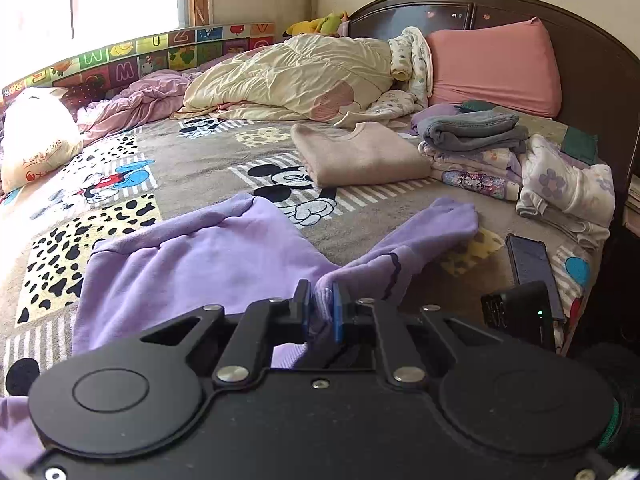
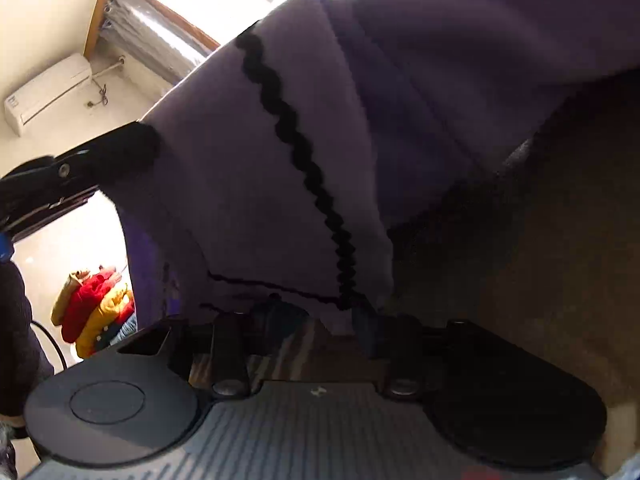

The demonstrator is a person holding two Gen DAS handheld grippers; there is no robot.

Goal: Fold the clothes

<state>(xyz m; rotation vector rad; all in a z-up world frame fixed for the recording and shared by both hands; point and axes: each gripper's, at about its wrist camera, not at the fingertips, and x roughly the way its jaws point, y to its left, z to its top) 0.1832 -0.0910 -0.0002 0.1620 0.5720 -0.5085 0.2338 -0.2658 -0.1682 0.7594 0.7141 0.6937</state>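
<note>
A lilac sweatshirt (image 1: 192, 268) lies spread on the bed, one sleeve (image 1: 436, 228) reaching to the right. My left gripper (image 1: 322, 310) is shut on a bunched fold of it near the front edge. In the right wrist view the same sweatshirt (image 2: 304, 128), with black wavy trim (image 2: 296, 148), hangs close over the camera. My right gripper (image 2: 320, 318) stands open, the trimmed hem hanging down between its fingers. The left gripper's finger (image 2: 108, 156) pinches the cloth at the left.
A folded beige sweater (image 1: 360, 152) and a stack of folded clothes (image 1: 476, 140) sit further back on the cartoon-print bedspread (image 1: 192, 160). Beyond them are a cream quilt (image 1: 288, 76) and a pink pillow (image 1: 492, 64). A dark phone (image 1: 530, 260) lies at the bed's right edge.
</note>
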